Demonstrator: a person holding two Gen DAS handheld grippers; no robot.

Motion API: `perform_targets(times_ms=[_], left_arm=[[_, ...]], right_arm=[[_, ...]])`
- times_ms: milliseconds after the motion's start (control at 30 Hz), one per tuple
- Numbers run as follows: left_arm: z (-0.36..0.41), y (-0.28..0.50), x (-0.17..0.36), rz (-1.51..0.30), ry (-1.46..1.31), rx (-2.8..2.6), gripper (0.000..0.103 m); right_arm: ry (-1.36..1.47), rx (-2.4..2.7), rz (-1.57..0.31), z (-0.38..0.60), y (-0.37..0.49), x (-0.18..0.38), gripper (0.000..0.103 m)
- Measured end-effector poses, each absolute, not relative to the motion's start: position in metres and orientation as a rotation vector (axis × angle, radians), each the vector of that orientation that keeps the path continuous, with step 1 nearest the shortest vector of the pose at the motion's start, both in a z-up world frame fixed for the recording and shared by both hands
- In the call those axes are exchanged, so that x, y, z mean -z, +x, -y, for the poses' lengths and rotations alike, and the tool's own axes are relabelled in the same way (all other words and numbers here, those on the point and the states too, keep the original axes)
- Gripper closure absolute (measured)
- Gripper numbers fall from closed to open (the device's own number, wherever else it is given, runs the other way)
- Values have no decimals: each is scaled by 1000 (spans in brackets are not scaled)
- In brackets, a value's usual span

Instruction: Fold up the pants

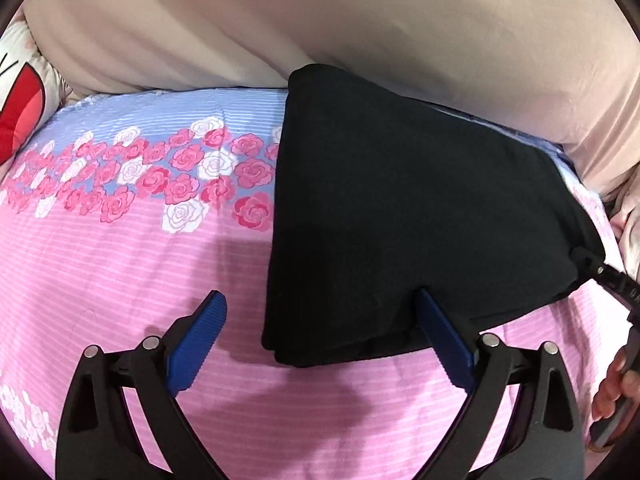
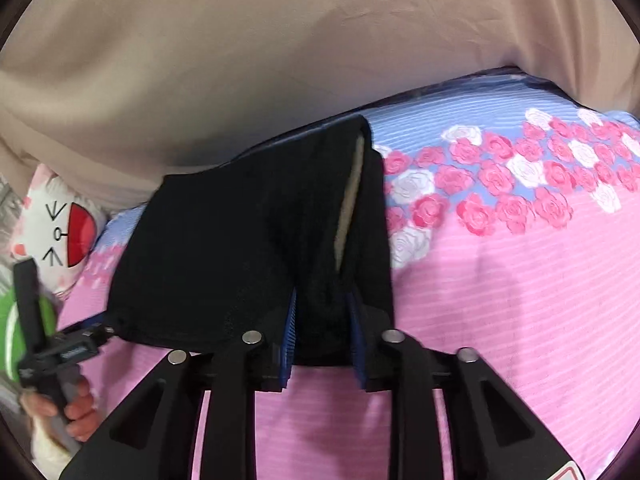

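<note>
Black folded pants [image 1: 400, 208] lie on the pink and blue rose-print bedsheet [image 1: 120, 264]. My left gripper [image 1: 320, 296] stands wide open over their near left corner. Its right blue pad [image 1: 444, 336] rests against the near edge and the left pad lies on bare sheet. In the right wrist view my right gripper [image 2: 322, 308] is shut on a bunched fold of the pants [image 2: 224, 240] at their near edge, where a pale lining strip shows. The right gripper [image 1: 592, 268] also shows at the pants' right corner. The left gripper [image 2: 88, 336] sits at their left corner.
A beige blanket [image 1: 360, 32] is heaped along the far side of the bed behind the pants. A white cat-face cushion [image 2: 60, 224] lies at the far left beside something green [image 2: 24, 332]. A person's hand [image 2: 76, 408] holds the left gripper's handle.
</note>
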State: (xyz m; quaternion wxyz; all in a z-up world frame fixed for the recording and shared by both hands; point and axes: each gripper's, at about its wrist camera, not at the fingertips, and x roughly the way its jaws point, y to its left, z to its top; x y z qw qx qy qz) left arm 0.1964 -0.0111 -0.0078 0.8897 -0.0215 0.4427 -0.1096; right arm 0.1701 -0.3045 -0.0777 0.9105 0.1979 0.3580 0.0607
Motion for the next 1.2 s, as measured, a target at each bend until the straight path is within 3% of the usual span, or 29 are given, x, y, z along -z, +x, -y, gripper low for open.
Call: perform_targets(times_ms=[133, 267, 300, 333, 400, 433, 467, 600, 767, 867, 967, 1100, 1167, 1200], left_arm=[[0, 205, 4, -938, -131, 263, 7], [-2, 223, 15, -986, -210, 329, 7], [3, 226, 15, -991, -190, 334, 11], [6, 228, 13, -984, -199, 356, 35], [7, 227, 6, -994, -229, 342, 54], [5, 225, 1, -995, -238, 342, 71], [1, 220, -7, -995, -258, 351, 73], [-15, 181, -22, -1027, -268, 418, 74], [-6, 164, 5, -1050, -221, 356, 63], [-1, 156, -8, -1017, -182, 336, 63], [-2, 155, -4, -1024, -156, 309, 57], [-3, 134, -42, -853, -36, 202, 59], [7, 135, -65, -775, 2, 196, 48], [13, 139, -74, -756, 6, 208, 43]], right_arm=[[384, -50, -699, 313, 180, 60, 32], [519, -142, -831, 317, 205, 100, 32], [538, -159, -808, 317, 206, 104, 41], [528, -178, -796, 313, 207, 104, 57], [549, -197, -793, 310, 206, 97, 68], [538, -199, -782, 307, 203, 89, 69], [545, -220, -759, 305, 195, 79, 70], [495, -268, -732, 296, 149, 58, 69], [526, -207, -810, 303, 147, 107, 66], [514, -198, -777, 302, 142, 88, 66], [483, -163, -806, 298, 152, 97, 59], [454, -50, -696, 302, 141, 69, 54], [342, -19, -603, 288, 143, 37, 53], [326, -48, -595, 280, 149, 29, 61]])
